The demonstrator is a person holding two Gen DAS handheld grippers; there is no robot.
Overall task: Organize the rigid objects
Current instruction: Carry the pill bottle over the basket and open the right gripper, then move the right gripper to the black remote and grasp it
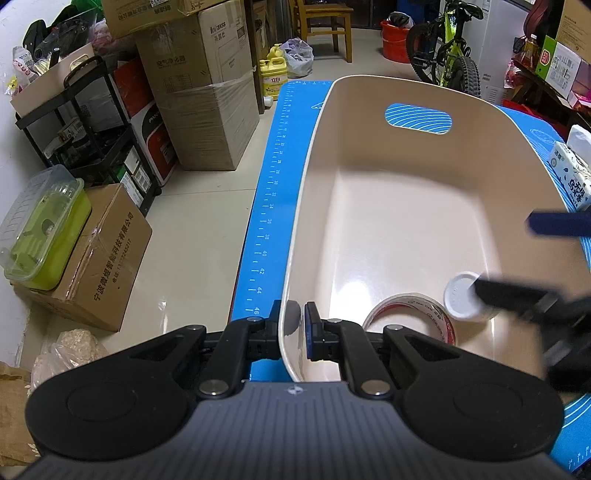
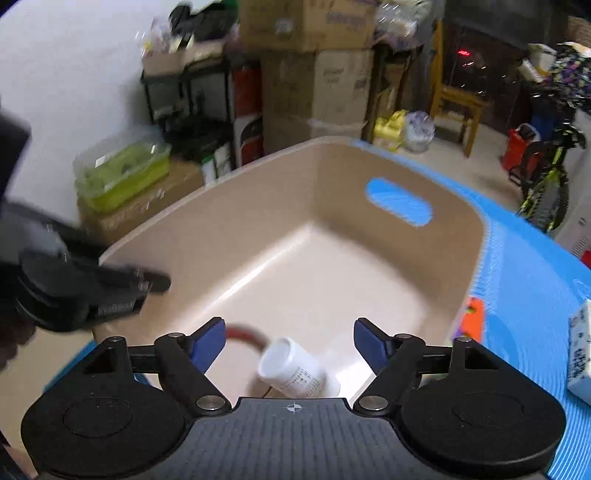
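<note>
A beige plastic bin (image 1: 388, 122) with a handle slot stands on a blue mat (image 1: 266, 206). My left gripper (image 1: 293, 325) is shut on the bin's near left wall, one finger outside and one inside. A roll of clear tape (image 1: 428, 310) lies in the bin's near corner. A white pill bottle (image 1: 461, 301) lies beside it. My right gripper (image 2: 290, 341) is open above the bin (image 2: 266, 206), and the white bottle (image 2: 295, 369) lies loose between and below its fingers. The tape (image 2: 245, 334) shows behind it, blurred.
A tissue pack (image 1: 572, 177) lies on the mat right of the bin, also in the right wrist view (image 2: 581, 354). An orange object (image 2: 472, 319) lies by the bin's right wall. Cardboard boxes (image 1: 207, 110), a black rack (image 1: 92, 122), a bicycle (image 1: 447, 51) and a wooden chair (image 1: 325, 26) stand around.
</note>
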